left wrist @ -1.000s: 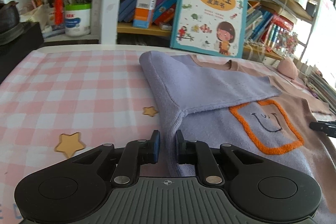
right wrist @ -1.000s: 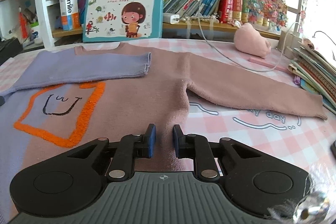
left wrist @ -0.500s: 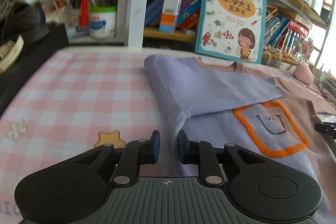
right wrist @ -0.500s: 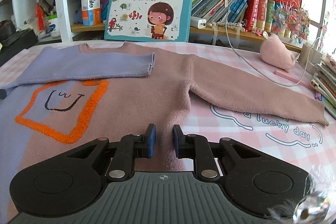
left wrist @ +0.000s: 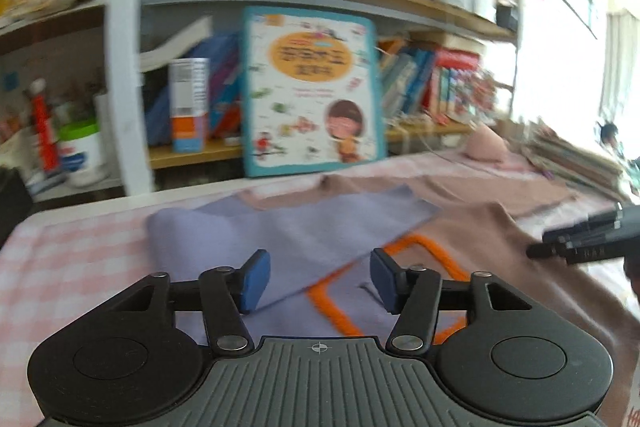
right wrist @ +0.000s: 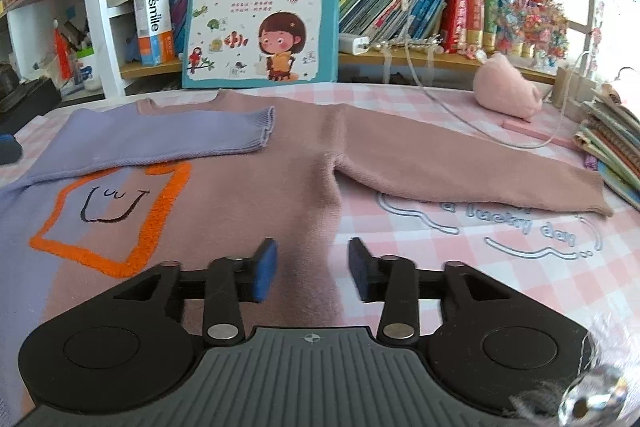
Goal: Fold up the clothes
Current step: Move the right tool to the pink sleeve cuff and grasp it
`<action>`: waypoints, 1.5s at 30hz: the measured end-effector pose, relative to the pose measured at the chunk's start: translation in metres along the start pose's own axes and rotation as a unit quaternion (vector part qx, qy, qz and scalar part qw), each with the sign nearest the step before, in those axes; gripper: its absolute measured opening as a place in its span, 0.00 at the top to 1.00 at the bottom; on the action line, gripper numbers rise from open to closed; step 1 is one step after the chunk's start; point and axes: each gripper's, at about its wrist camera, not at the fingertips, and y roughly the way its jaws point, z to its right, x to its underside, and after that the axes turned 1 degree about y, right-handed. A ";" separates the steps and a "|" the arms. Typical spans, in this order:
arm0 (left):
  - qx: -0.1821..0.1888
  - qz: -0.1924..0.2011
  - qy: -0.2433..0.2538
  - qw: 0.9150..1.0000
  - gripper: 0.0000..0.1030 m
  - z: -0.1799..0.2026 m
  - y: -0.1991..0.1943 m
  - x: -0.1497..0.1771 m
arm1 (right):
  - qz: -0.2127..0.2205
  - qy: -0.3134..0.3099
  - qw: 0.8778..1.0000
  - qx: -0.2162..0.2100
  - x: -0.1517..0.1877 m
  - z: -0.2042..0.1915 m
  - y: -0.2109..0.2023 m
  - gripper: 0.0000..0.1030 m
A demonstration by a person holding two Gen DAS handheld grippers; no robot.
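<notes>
Both tongs gaped wide w/ nothing held, left tongs (left wrist: 318,281) above the sweater's (right wrist: 248,195) folded-in purple sleeve (right wrist: 160,139), right tongs (right wrist: 312,273) over its near pink body, sweater flat on the checked counter (right wrist: 480,267), pink sleeve (right wrist: 460,163) stretched right.

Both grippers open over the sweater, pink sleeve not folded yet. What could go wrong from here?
1. The pink sleeve lies close to a white cable and a stack of books; swinging it inward might snag the cable.
2. The purple sleeve rests loose on the sweater; tugging the body may undo that fold.
3. The right gripper straddles the side seam, so closing could pinch only one layer.
</notes>
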 end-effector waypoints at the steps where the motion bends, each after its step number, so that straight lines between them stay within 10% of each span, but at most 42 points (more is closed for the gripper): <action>1: 0.007 -0.001 0.007 1.000 0.39 0.005 0.003 0.001 | 0.003 0.003 1.000 0.006 0.000 0.002 -0.002 0.52; 7: 0.044 -0.019 0.028 0.998 0.31 0.019 0.010 0.009 | 0.017 0.047 0.998 0.044 -0.002 0.030 -0.012 0.35; 30: 0.058 -0.062 0.038 0.996 0.12 0.015 0.012 0.032 | 0.002 0.210 0.964 0.164 -0.030 0.179 0.009 0.35; 45: 0.060 -0.074 0.023 0.995 0.09 0.011 0.015 0.032 | 0.002 0.296 0.935 0.197 -0.029 0.230 0.036 0.55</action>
